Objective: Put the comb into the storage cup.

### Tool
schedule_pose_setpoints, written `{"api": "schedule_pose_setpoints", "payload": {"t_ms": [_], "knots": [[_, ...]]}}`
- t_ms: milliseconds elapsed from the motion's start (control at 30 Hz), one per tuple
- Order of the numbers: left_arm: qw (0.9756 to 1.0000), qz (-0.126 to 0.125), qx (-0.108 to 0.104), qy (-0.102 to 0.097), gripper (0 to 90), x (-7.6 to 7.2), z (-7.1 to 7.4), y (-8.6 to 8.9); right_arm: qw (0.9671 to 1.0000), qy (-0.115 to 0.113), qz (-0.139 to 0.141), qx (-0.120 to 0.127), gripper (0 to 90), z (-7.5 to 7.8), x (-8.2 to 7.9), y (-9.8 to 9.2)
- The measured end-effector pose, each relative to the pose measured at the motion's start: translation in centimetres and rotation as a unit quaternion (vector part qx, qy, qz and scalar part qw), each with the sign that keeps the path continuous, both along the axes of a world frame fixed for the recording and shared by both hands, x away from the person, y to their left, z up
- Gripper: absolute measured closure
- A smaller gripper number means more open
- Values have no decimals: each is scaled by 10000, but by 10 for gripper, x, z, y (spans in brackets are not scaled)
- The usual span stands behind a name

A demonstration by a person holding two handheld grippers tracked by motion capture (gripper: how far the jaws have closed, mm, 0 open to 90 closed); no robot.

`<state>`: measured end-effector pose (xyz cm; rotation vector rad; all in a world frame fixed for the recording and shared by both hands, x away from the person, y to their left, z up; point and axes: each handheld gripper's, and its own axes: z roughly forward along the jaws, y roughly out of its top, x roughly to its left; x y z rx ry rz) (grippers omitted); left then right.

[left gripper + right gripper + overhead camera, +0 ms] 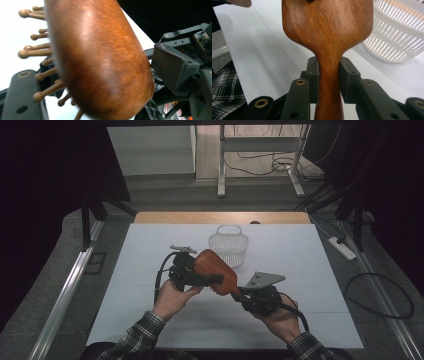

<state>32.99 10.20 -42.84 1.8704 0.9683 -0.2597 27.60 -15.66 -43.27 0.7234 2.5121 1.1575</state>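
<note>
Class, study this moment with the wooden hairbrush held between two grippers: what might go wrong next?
1. The right gripper clamps only the narrow handle of the hairbrush; the heavy head might pivot or slip.
2. The left gripper has its jaws around the head, bristles on one side; closing might bend them.
3. If released here, the brush may miss the white basket.

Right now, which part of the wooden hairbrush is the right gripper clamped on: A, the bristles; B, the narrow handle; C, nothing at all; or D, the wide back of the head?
B: in the right gripper view the right gripper has both pads pressed on the narrow handle of the wooden hairbrush, just below its wide head.
</note>
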Motion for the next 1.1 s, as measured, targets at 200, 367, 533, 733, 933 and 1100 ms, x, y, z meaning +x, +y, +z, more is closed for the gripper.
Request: {"api": "schedule_pose_setpoints", "payload": {"t_ms": [200, 367, 533, 733, 933, 1100], "knots": [[9990, 65, -318, 318, 291, 2, -2, 5, 10000, -5, 31, -39, 722, -2, 0, 1], [9955, -1, -749, 586, 391, 5, -6, 12, 9999, -8, 30, -97, 722, -4, 0, 2], [9916, -143, -1064, 726, 497, 6, -8, 16, 9998, -14, 47, -195, 723, -8, 0, 4], [9929, -296, -1007, 560, 560, 4, -7, 14, 9997, -42, 63, -243, 720, -11, 1, 5], [9948, -371, -923, 215, 599, 0, 0, 11, 9998, 34, 45, -177, 693, -10, 3, 4], [9951, -316, -925, 171, 603, 1, 4, 13, 9998, 175, 39, -94, 574, -8, 6, 0]]}}
